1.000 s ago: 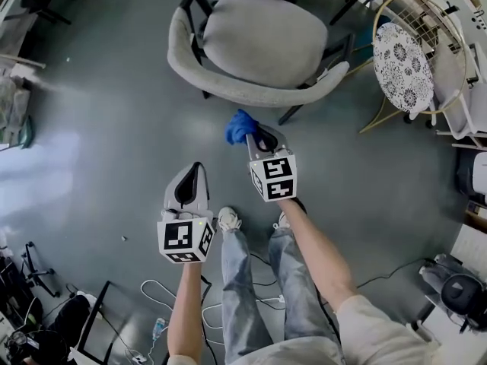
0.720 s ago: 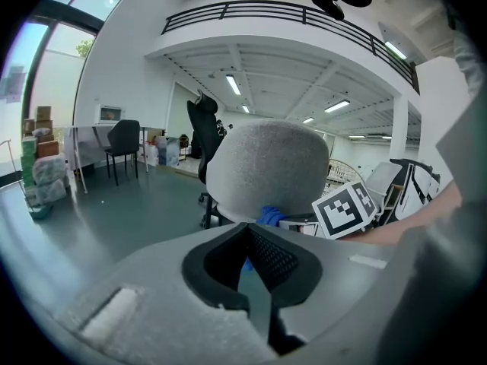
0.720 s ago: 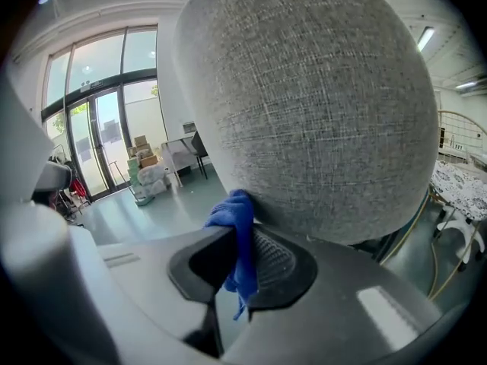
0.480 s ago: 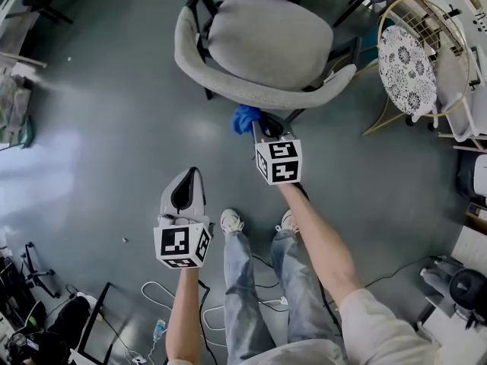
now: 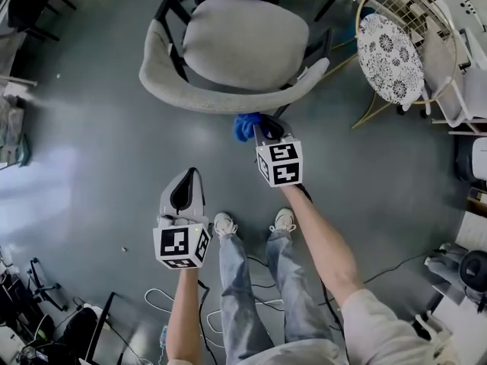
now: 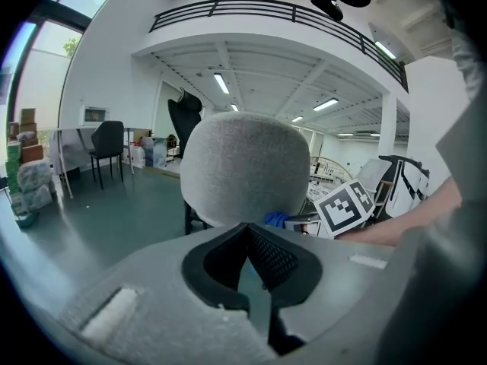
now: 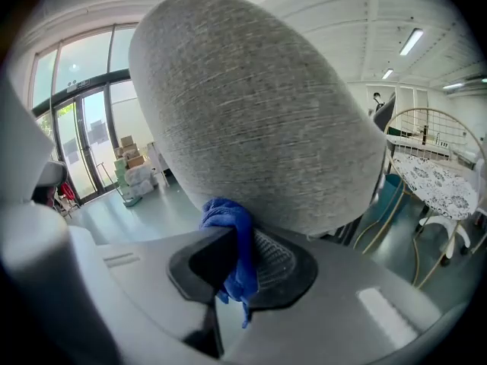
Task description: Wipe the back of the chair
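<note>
The grey upholstered chair (image 5: 243, 48) stands far, a round wire-framed patterned chair (image 5: 396, 48) to its right. The blue cloth (image 5: 245, 125), in the right hand-held gripper (image 5: 266, 128), lies against its near back. The left hand-held gripper (image 5: 185, 185) is nearer, left.

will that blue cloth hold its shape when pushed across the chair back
Probably not: the blue cloth is bunched and droops below the right tool that pinches it, so it looks floppy and light. It should flatten and mould to the rounded chair back. The back's fabric looks coarse, so the cloth may drag rather than slide.
</note>
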`<state>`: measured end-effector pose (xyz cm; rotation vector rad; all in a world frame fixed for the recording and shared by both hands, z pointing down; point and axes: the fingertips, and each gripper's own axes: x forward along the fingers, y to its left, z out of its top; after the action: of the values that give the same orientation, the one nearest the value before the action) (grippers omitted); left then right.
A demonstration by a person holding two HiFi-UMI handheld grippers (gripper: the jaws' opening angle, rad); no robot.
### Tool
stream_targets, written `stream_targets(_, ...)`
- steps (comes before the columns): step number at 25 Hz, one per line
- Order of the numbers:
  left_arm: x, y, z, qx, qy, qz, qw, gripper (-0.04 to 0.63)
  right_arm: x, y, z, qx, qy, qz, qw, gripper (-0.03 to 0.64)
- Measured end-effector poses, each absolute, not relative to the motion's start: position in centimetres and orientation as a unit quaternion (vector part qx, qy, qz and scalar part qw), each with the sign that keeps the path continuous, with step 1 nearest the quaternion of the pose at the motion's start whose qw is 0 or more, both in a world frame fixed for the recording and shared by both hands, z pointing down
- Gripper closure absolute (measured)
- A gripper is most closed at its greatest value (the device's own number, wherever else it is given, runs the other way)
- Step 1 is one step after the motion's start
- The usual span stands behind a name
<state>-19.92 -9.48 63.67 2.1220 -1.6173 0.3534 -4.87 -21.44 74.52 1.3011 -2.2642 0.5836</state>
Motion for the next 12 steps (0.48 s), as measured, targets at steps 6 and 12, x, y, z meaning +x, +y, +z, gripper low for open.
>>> stream_targets(6,-15.6,-11.0,63.4,0.782,-0.569,0.129,0.220,0.595,0.6,-22.5,74.2,0.492,-0.811,0.210,0.235,0.575)
stream_targets(12,-12.5,-12.3,63.5,0.788,-0.559,0.138,0.218,0.595,5.7,-24.4,74.5,0.511,-0.799,0.208,0.240,0.575)
